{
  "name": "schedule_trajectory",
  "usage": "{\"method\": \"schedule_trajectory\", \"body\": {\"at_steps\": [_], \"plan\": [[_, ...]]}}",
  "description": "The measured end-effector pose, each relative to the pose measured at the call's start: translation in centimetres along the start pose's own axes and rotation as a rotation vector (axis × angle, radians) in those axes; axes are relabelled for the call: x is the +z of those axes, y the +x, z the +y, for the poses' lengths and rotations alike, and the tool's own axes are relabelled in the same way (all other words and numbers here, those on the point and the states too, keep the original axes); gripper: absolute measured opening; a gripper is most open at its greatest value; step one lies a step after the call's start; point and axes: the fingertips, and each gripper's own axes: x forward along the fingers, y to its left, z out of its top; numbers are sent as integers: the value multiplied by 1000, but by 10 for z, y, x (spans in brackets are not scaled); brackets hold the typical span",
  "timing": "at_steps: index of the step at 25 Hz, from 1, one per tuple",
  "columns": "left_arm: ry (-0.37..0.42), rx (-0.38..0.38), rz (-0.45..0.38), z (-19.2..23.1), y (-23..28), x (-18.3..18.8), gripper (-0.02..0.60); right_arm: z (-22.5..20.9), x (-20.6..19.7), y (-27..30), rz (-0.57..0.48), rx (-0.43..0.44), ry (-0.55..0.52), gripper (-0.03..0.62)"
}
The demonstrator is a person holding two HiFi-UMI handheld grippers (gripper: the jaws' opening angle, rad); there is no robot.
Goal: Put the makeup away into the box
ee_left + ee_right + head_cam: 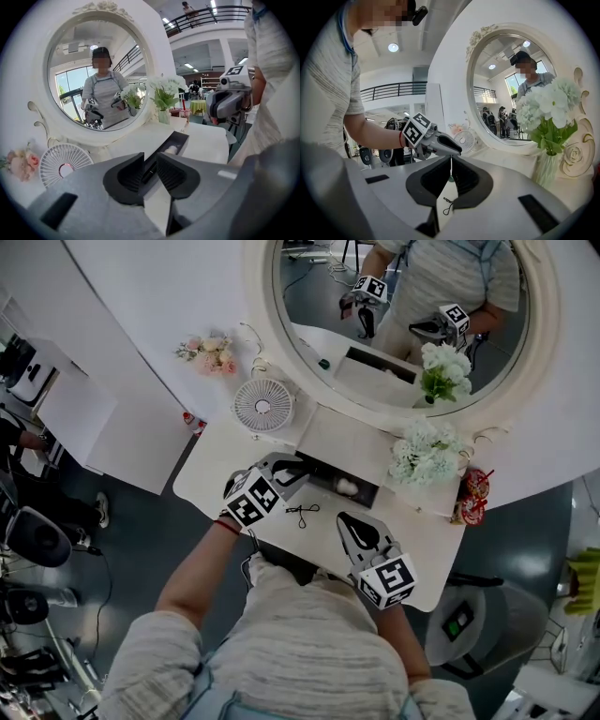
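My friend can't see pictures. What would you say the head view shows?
A person holds a left gripper and right gripper over a white table, by an open box below a round mirror. A small black tool lies between them.

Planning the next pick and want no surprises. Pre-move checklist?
1. Box open: ok, its inside shows.
2. Black item free on the table, between the tools: ok.
3. Left tool empty: ok, jaws apart, nothing pressed between them.
4. Right tool ready to grasp: not ok, jaws shut.
5. Flowers apart from the box: cannot tell; they stand by its right end.
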Motion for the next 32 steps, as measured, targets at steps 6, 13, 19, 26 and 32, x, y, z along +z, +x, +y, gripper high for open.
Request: {"method": "schedule_trajectory", "body": {"at_steps": [6, 13, 19, 26, 32], "plan": [[-55, 1, -30, -22, -11, -8, 92, 6, -1, 3, 6, 26, -8, 11], [-96, 15, -90, -38, -19, 0, 55, 10, 0, 7, 11, 46, -15, 11], [-107, 18, -183, -60, -30, 18, 23, 13, 2, 8, 10, 57, -18, 11], [-162, 35, -277, -81, -46, 22, 14, 16, 3, 8, 3, 64, -6, 9], [-199, 42, -330, -91, -53, 17, 14, 14, 2, 6, 1, 68, 13, 9]]}}
